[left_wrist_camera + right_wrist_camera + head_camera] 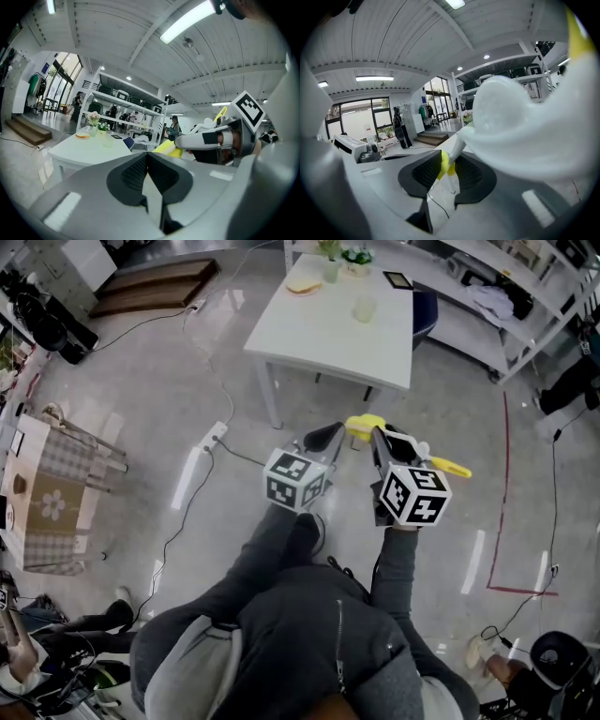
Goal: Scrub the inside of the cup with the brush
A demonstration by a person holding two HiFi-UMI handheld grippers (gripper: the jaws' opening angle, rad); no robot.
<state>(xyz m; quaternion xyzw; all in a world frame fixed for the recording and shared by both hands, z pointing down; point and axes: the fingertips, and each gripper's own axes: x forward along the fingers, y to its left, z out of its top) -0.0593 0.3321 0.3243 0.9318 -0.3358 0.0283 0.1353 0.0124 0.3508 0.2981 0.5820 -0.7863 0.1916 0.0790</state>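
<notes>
Looking down in the head view, we see both grippers held out ahead of the person's torso, well apart from the white table [319, 334]. The cup [365, 308], pale and translucent, stands upright on that table; its inside is too small to make out. The left gripper [330, 434] points toward the table. The right gripper [377, 435] carries the brush [366, 425]. Yellow plastic shows at both ends of the brush, but its bristles cannot be made out.

In the left gripper view, we see what the head view leaves unclear: the ribbed black pads meet, with nothing between them. The cup shows small on the table beyond.

In the right gripper view, the jaws clamp a thin yellow-and-white section of the brush. Its smooth white body is blurred, fills the right of the frame, is cut off at the edge and covers much of the room behind.
</notes>
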